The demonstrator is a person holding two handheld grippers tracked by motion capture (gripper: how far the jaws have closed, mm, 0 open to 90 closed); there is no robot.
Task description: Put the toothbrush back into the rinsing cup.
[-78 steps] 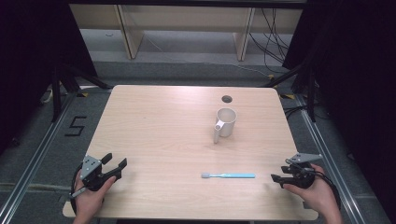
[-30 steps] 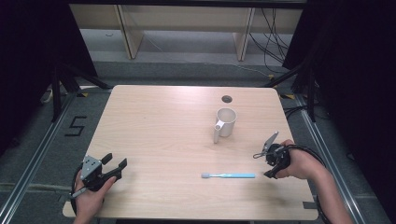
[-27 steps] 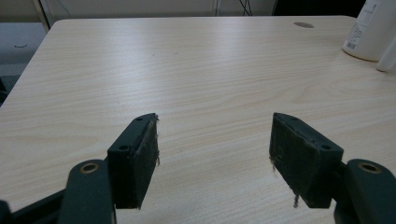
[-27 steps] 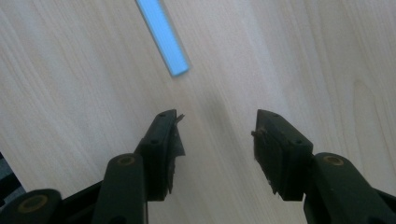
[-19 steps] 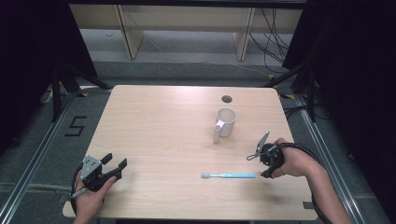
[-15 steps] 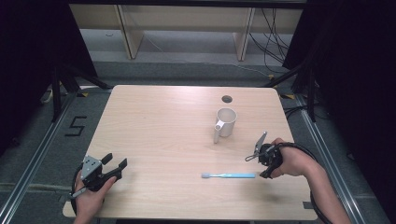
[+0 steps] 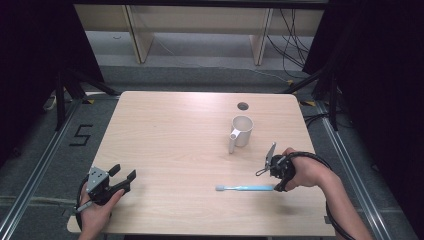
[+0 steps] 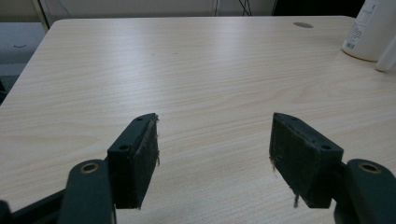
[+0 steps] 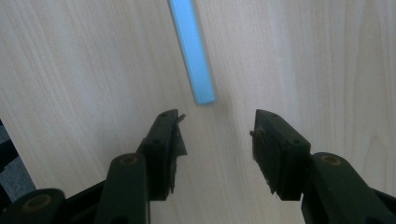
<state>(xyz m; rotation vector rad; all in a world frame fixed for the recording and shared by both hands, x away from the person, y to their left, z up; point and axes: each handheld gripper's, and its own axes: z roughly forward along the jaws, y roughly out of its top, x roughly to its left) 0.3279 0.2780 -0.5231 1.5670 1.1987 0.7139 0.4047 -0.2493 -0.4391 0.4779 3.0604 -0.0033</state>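
Two grippers are in our hands at the light wooden table [image 7: 165, 135]. Our right gripper [image 9: 215, 140] hangs over the near right part of the tabletop, tipped down, its jaws apart with nothing between them, and they have just been closing a little. Just ahead of those jaws lies the end of the light blue toothbrush [image 9: 192, 51] handle, not touched by either pad. From above, the toothbrush [image 7: 245, 188] lies flat near the front edge, its head pointing left, its handle end just beside the right gripper [image 7: 272, 167]. A white mug [image 7: 242, 131] stands upright behind it, handle toward us, near a round hole [image 7: 243, 106] in the tabletop. Our left gripper [image 7: 117, 179] rests at the near left corner, well apart from the toothbrush, jaws spread and empty over bare wood [image 8: 215, 140].
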